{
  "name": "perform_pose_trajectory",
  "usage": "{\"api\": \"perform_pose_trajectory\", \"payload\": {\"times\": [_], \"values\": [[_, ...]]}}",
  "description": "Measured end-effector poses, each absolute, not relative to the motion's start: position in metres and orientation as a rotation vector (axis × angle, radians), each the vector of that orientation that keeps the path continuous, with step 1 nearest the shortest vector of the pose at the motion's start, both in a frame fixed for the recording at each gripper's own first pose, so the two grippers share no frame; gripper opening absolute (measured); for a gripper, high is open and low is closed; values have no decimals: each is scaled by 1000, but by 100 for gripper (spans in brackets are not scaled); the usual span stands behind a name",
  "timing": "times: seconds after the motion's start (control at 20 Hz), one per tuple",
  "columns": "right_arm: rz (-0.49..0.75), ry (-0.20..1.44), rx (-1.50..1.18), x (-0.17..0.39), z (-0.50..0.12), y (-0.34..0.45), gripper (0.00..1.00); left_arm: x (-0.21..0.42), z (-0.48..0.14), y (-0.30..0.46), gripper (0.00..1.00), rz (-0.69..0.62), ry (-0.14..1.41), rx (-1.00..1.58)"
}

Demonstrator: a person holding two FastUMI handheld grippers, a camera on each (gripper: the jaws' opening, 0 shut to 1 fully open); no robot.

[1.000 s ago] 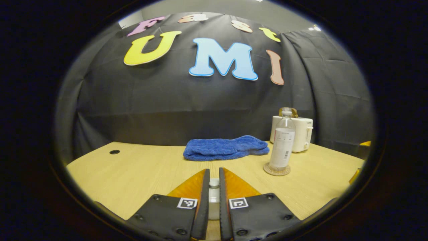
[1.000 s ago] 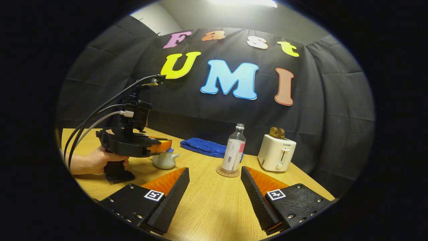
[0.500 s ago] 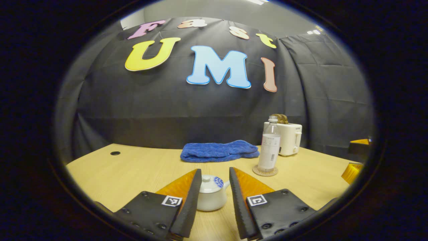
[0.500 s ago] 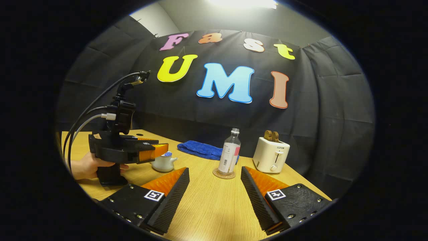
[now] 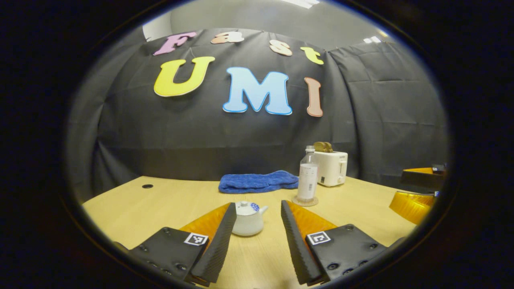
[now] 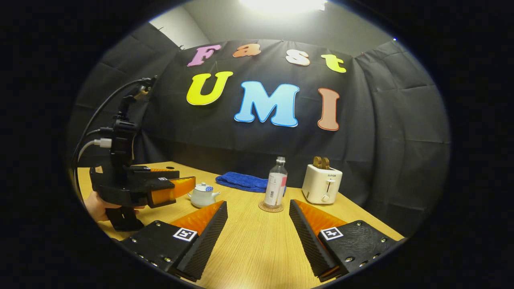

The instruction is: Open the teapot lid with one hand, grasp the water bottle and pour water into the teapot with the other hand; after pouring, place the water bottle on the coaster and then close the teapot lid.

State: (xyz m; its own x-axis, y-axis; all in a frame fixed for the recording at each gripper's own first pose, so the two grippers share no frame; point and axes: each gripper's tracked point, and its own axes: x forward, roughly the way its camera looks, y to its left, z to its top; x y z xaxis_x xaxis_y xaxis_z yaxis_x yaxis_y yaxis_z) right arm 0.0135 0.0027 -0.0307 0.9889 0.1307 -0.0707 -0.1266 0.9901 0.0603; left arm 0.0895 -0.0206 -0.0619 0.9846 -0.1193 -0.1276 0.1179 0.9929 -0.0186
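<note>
While the left tongs (image 5: 255, 224) hang spread wide over the counter (image 5: 160, 200), nothing is pinched between them. In the left gripper view, a small white teapot (image 5: 248, 218) sits on the counter just ahead of the fingers, in line with the gap, its lid (image 5: 244, 208) on and its spout pointing right. Farther ahead and a little right, a clear bottle (image 5: 308, 176) stands upright on a round coaster (image 5: 304, 200). Beyond it a white toaster (image 5: 330, 167) stands by the cloth wall, and a blue towel (image 5: 259, 182) lies folded straight ahead, behind the teapot. At the far right edge, part of the right tongs (image 5: 417, 192) shows.

In the right gripper view, the right tongs (image 6: 257, 224) are also spread wide and hold nothing. Straight ahead, well apart from the fingertips, the bottle (image 6: 276, 182) stands on its coaster (image 6: 271, 207). The toaster (image 6: 322, 184) is ahead and to the right, the towel (image 6: 242, 181) ahead and slightly left. Off to the left, a hand (image 6: 98, 204) grips the left tongs (image 6: 176, 188), cables trailing from the top; the teapot (image 6: 202, 195) sits on the counter (image 6: 249, 245) just beyond their tips, apart from them.
</note>
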Motion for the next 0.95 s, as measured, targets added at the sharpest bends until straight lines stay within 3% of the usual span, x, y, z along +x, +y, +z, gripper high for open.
{"api": "perform_pose_trajectory", "payload": {"times": [0.45,0.95], "values": [[127,72,68,-7,-25,4,96,30,-30,-19,97,-105,62,-1],[127,60,40,-26,-24,10,96,-16,-17,-22,95,-56,17,10]]}}
